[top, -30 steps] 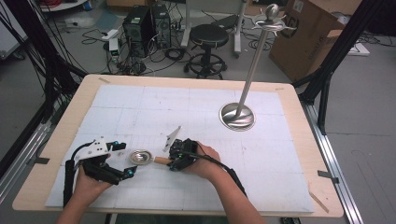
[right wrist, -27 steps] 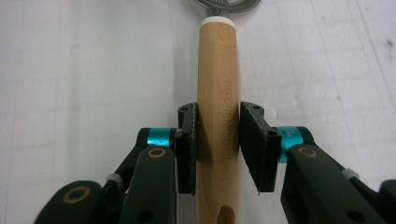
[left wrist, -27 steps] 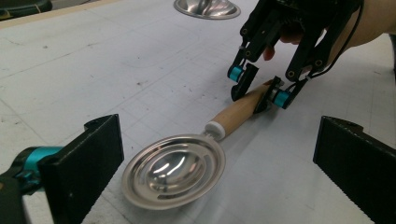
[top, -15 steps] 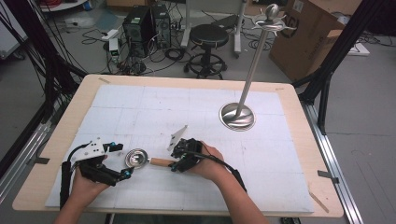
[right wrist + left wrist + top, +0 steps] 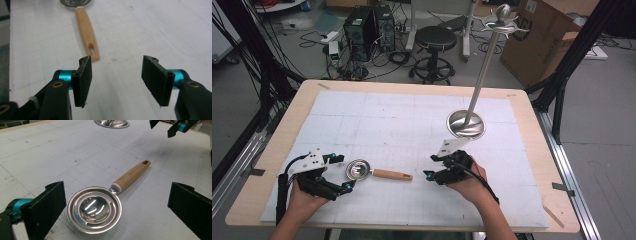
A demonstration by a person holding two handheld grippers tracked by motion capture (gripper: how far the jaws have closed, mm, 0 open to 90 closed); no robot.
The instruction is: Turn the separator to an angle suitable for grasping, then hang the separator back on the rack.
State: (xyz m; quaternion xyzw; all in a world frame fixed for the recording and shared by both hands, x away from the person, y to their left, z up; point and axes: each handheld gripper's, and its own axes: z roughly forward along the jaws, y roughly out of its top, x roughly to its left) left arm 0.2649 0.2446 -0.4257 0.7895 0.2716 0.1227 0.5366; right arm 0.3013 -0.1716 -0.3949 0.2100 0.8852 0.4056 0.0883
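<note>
Grey floor (image 5: 602, 100), black stool (image 5: 435, 37), cardboard box (image 5: 544, 35), computer towers (image 5: 369, 22), tangled cables (image 5: 397, 55)

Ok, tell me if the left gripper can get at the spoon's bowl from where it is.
Probably yes. The left gripper has its jaws wide open on either side of the bowl of the spoon, and nothing lies between them. The right gripper sits off past the handle's end.

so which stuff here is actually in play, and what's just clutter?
In play:
- spoon with wooden handle, lying flat
- left gripper, open around the bowl
- right gripper, open, just off the handle end
- metal stand, probably

Clutter:
- stool
- computers
- cardboard box
</note>
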